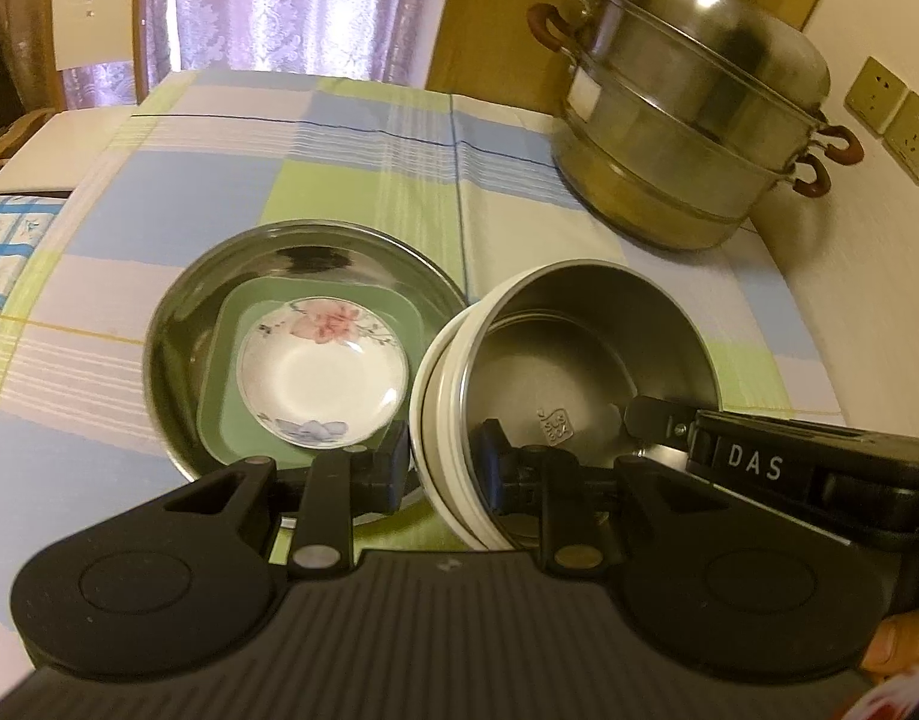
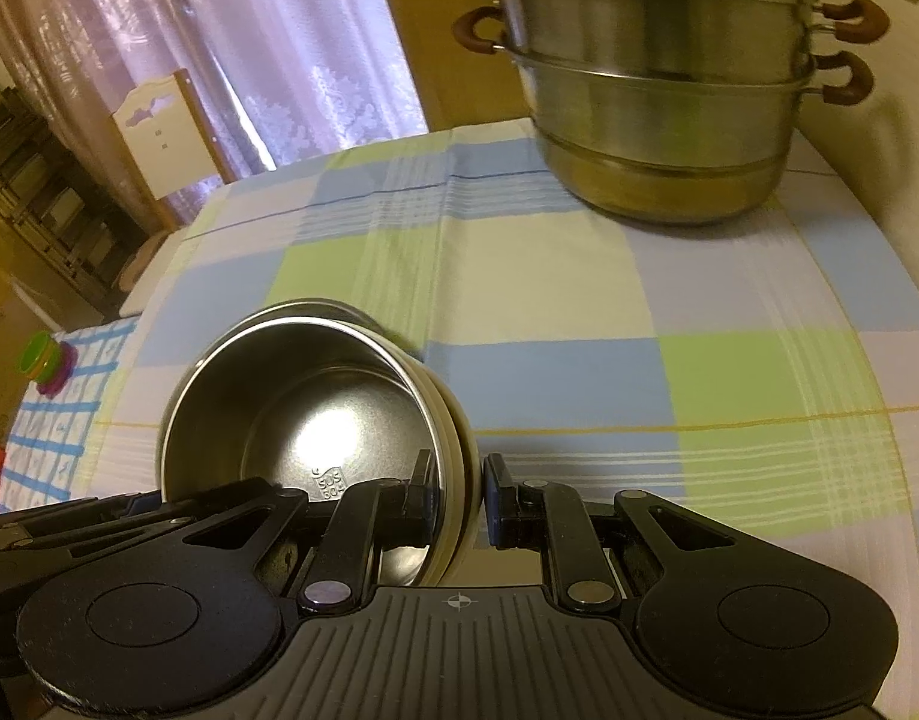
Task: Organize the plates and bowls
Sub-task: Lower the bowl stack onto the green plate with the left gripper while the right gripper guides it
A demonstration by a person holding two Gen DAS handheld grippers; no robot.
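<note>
A steel bowl [image 1: 585,360] with a cream outer wall is held tilted above a checked tablecloth [image 2: 579,300]. The left gripper [image 1: 441,459] pinches its near-left rim, one pad inside and one outside; the right gripper [image 2: 456,498] pinches its opposite rim the same way. Just left of the bowl sits a steel dish [image 1: 177,330] holding a green square plate [image 1: 219,414] and a flowered saucer [image 1: 324,375] (stacked, largest at the bottom). Beyond the bowl lies open cloth, then a tiered steamer pot [image 2: 663,108] against the wall at the far right. Left of the bowl the table edge drops away towards a chair [image 2: 159,138] and curtains [image 1: 279,0].
</note>
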